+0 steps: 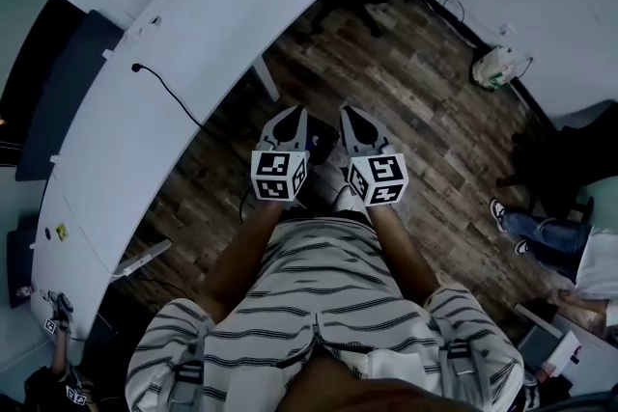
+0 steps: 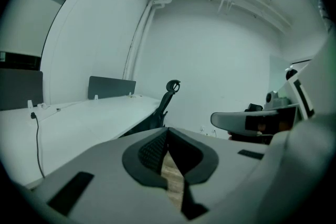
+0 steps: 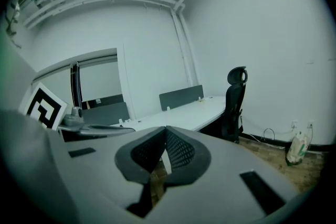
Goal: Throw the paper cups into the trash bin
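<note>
We hold the left gripper (image 1: 286,132) and right gripper (image 1: 354,124) side by side over the floor (image 1: 425,121), both jaws closed, empty.

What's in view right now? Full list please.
desk: 1, white, long, curves along the left and top
dividers: at least 2, dark grey, along the desk's far edge
cable: 1, black, on the desk and over its edge
chair: 1, black, at the desk's far end
bag: 1, white and green, on the floor by the right wall
floor: brown wood planks
legs: another person's, jeans and sneakers, right edge
cups, bin: none in view
shirt: 1, striped, on the person holding the grippers
left hand-held gripper: 1, grey, shut, empty, over the floor
right hand-held gripper: 1, grey, shut, empty, beside the left
</note>
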Motion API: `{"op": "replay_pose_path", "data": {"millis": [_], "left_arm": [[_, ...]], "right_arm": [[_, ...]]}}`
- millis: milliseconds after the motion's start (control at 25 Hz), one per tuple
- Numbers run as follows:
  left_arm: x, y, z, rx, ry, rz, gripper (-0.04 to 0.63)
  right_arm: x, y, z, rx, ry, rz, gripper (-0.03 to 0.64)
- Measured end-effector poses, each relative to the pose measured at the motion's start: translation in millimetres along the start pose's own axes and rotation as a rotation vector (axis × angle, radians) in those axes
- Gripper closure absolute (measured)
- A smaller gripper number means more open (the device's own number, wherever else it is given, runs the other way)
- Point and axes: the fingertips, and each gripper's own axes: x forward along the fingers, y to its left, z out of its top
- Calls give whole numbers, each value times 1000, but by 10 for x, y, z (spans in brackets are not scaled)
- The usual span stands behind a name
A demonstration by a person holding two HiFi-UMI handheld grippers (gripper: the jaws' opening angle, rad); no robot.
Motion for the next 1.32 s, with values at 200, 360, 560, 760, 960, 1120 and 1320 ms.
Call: {"op": "replay_pose_path", "data": {"millis": [200, 360, 560, 760, 960, 1120, 1320], "left_arm": [[-123, -26, 228, 24, -52, 0, 571], [-224, -62, 363, 46, -80, -3, 571], [-301, -98, 440, 53, -103, -12, 571], [-330, -115, 568, 69, -139, -15, 571], [-363, -190, 683, 86, -173, -25, 572], [-403, -269, 697, 83, -188, -28, 571], [-456, -336, 740, 90, -210, -18, 572]], "right_arm": [[-6, 53, 169, -18, -44, 8, 601], [-44, 86, 291, -29, -80, 12, 601], [-77, 136, 389, -33, -111, 26, 601], [-117, 143, 524, -46, -150, 41, 601], [-180, 128, 644, -54, -192, 46, 601], [-228, 118, 635, -61, -198, 48, 601], [-302, 99, 640, -64, -205, 51, 601]]}}
